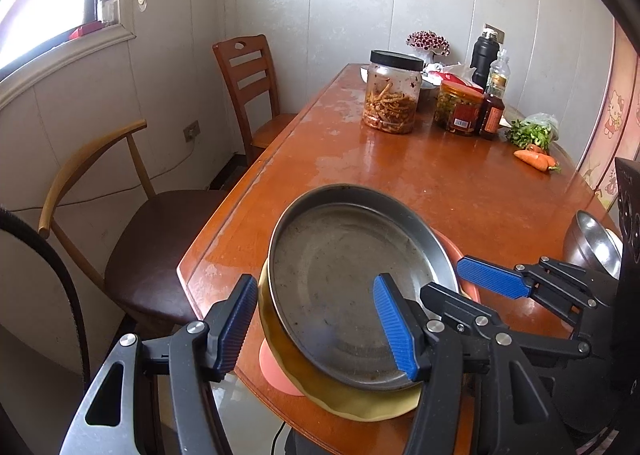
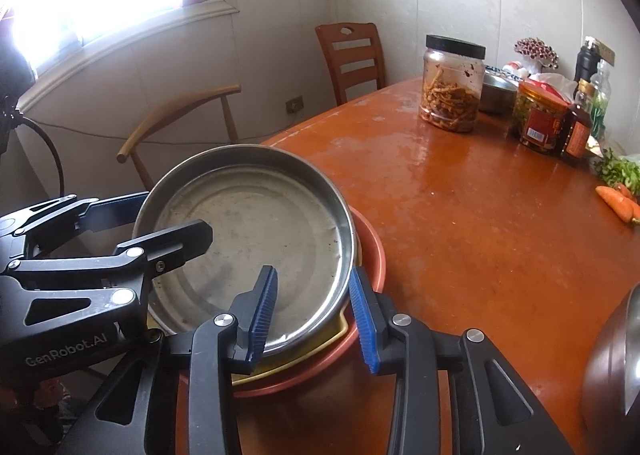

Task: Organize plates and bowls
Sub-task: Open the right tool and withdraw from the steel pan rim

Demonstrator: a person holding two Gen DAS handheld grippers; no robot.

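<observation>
The steel pan [image 2: 248, 239] sits on top of a yellow dish [image 1: 360, 407], itself nested in a pink plate [image 2: 370, 251], the whole stack at the bench [image 2: 460, 215] corner nearest the curved-back chair [image 1: 132, 239]. The left gripper [image 1: 316, 325] straddles the pan's near rim, fingers [image 1: 236, 329] standing clear of the metal on both sides. The right gripper [image 2: 314, 315] brackets the rim too, partly open, apparently not pinching. The pan looks thin, rigid, light and slick; its upright wall is the likeliest place to grip, firmly.
</observation>
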